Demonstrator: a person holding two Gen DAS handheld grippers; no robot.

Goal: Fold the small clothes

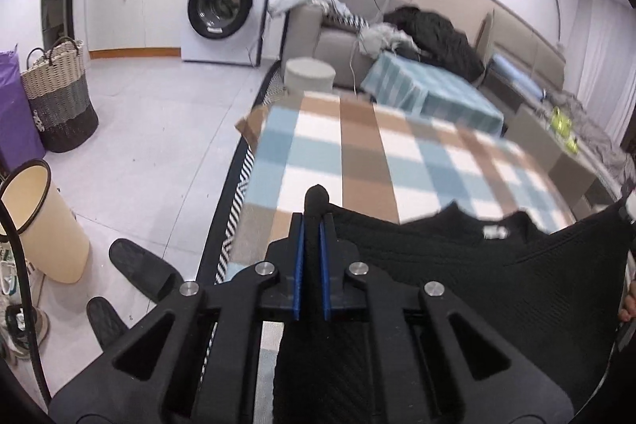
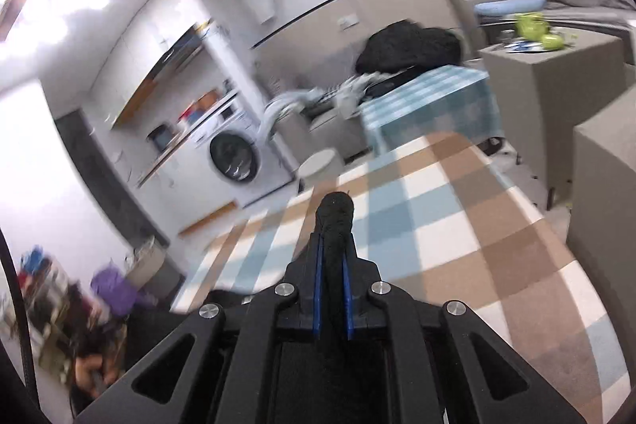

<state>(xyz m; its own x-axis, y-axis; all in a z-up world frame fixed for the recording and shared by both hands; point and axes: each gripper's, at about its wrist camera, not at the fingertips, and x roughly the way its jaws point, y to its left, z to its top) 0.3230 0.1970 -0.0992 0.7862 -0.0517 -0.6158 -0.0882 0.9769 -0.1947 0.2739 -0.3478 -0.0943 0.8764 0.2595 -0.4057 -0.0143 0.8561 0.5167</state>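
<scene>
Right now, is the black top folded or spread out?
Spread out: the black top hangs stretched between the left tool and right tool, neckline showing.

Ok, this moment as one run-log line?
left gripper: shut on black garment | right gripper: shut on black garment | garment: held above checked tablecloth

No readable text anywhere. Washer (image 1: pixel 224 8) has a brand strip and a blue sticker on its front panel, both too blurred to read. White tag (image 1: pixel 495 232) on the black garment (image 1: pixel 457 265): print illegible.
</scene>
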